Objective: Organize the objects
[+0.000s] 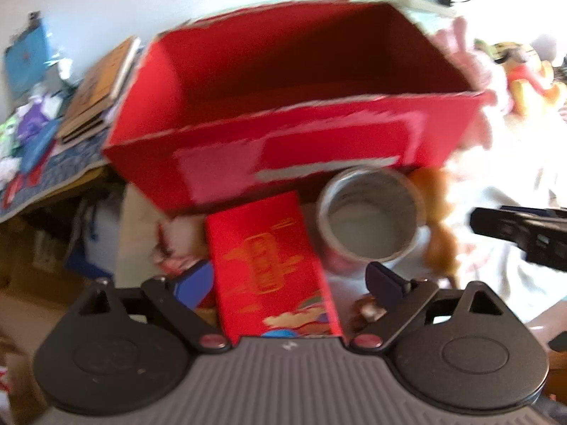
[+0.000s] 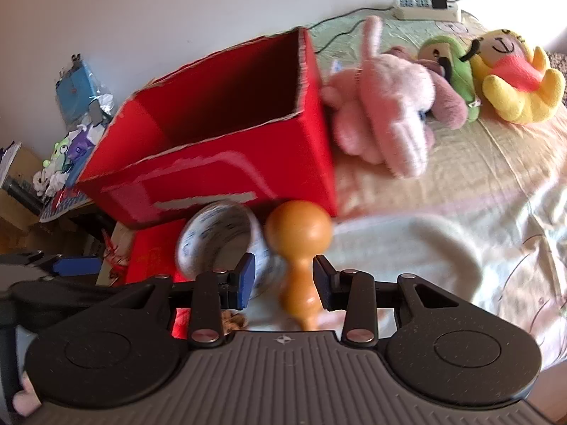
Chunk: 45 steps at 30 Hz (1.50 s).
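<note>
Straddling the wooden gourd (image 2: 301, 265) lying on the bed (image 2: 460, 212), your right gripper (image 2: 283, 279) has its fingers half open, pads not yet touching it. Centre on the narrow waist, then close gently. The red box (image 2: 212, 163) waits at twelve o'clock. Your left gripper (image 1: 290, 283) gapes wide around the red packet (image 1: 273, 265), gripping nothing.

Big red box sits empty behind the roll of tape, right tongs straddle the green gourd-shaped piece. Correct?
One thing is off: the gourd-shaped piece between the right tongs is orange-brown wood, not green, as the right wrist view shows. The rest holds: the big red box shows no contents and stands behind the roll of tape.
</note>
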Each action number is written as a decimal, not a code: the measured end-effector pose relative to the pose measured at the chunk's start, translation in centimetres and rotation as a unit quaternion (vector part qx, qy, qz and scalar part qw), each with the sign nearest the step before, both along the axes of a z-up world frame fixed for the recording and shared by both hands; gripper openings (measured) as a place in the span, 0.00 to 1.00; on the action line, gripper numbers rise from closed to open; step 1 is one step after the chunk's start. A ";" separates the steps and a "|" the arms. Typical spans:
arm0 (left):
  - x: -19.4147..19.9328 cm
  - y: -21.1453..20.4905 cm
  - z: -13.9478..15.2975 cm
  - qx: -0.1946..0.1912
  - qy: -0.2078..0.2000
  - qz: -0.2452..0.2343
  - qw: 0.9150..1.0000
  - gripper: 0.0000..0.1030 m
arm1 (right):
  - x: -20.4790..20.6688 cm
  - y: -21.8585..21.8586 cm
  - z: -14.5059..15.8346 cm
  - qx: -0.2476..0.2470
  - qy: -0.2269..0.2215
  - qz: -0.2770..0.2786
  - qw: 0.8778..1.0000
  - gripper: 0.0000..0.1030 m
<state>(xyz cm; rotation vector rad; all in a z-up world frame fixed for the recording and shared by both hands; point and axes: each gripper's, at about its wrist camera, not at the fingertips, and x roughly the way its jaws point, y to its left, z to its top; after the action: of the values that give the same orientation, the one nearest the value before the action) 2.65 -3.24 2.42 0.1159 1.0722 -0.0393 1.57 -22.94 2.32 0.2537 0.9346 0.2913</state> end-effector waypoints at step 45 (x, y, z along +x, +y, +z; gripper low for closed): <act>4.2 -11.0 -3.6 -0.159 0.099 -0.108 0.976 0.62 | 9.0 -7.2 -5.9 0.171 0.184 0.181 0.951 0.28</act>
<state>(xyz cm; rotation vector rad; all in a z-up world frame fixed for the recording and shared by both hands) 6.83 -14.22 -1.21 -0.0641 1.2347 -0.4243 10.56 -30.19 -3.60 0.4658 1.3007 0.7683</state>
